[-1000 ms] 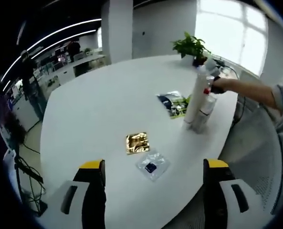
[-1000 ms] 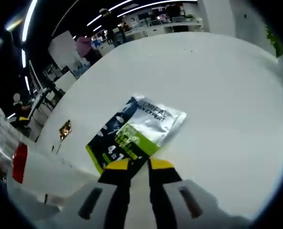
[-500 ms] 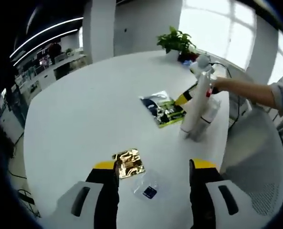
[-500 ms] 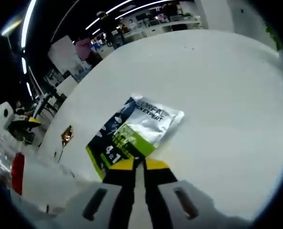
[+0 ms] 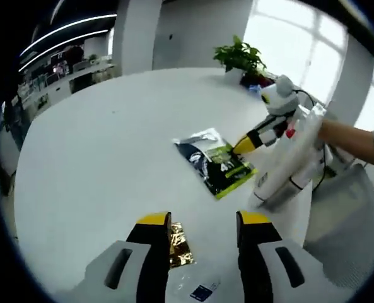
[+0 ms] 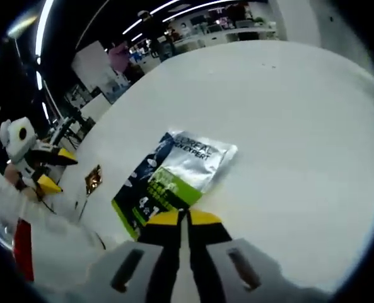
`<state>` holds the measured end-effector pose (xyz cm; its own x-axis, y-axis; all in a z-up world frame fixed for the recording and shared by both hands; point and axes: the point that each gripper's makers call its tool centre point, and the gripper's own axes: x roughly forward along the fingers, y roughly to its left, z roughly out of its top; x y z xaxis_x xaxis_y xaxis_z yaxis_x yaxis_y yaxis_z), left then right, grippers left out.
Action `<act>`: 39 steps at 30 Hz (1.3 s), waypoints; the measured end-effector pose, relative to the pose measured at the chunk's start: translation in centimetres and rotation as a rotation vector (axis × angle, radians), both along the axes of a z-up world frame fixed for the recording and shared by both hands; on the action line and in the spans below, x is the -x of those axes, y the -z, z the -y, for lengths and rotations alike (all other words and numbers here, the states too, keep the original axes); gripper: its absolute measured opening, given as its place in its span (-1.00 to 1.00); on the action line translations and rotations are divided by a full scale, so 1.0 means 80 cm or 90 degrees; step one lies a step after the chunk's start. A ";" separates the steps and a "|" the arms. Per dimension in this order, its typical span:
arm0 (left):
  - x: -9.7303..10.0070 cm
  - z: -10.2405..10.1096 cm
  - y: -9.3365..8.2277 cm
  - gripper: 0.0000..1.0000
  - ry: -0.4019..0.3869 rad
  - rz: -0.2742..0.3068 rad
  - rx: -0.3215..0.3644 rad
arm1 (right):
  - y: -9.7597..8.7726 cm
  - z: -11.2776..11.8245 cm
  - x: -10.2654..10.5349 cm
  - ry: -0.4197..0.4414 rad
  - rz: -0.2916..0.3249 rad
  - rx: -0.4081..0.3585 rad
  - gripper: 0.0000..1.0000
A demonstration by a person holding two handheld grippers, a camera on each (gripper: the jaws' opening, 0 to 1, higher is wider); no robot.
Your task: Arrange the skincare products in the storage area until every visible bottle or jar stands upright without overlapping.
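A silver, dark and green sachet (image 5: 213, 164) lies flat on the white table (image 5: 105, 139). My right gripper (image 6: 184, 218) is shut on its near edge (image 6: 174, 173); it enters the left gripper view from the right (image 5: 245, 146). Two white bottles (image 5: 292, 163), one with a red mark, stand close together just right of the sachet and look tilted in this view. One bottle looms at the lower left of the right gripper view (image 6: 23, 252). My left gripper (image 5: 204, 219) is open above a gold sachet (image 5: 179, 243), and appears at the left of the right gripper view (image 6: 55, 169).
A clear packet with a blue square (image 5: 202, 291) lies near the gold sachet (image 6: 93, 178). A potted plant (image 5: 240, 57) stands at the table's far edge. A person's hand (image 5: 344, 136) holds the right gripper by the bottles. Desks and people fill the room behind.
My right gripper's jaws have closed from a small gap onto the sachet's edge. My left gripper has moved forward toward the sachet, its jaws narrower, with the gold sachet now between them.
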<state>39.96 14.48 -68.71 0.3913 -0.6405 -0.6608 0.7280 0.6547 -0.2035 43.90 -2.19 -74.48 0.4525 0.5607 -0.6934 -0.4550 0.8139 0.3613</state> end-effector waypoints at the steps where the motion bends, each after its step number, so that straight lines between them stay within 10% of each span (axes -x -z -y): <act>1: -0.002 0.002 0.003 -0.27 -0.001 -0.003 0.001 | 0.000 -0.002 0.000 -0.002 -0.002 -0.004 -0.92; 21: -0.019 0.051 0.058 -0.37 -0.036 -0.121 0.032 | 0.000 -0.033 -0.004 -0.012 -0.024 -0.064 -0.96; 39: -0.031 0.059 0.058 -0.41 -0.097 -0.170 0.122 | 0.001 -0.044 -0.005 -0.008 -0.044 -0.111 -0.97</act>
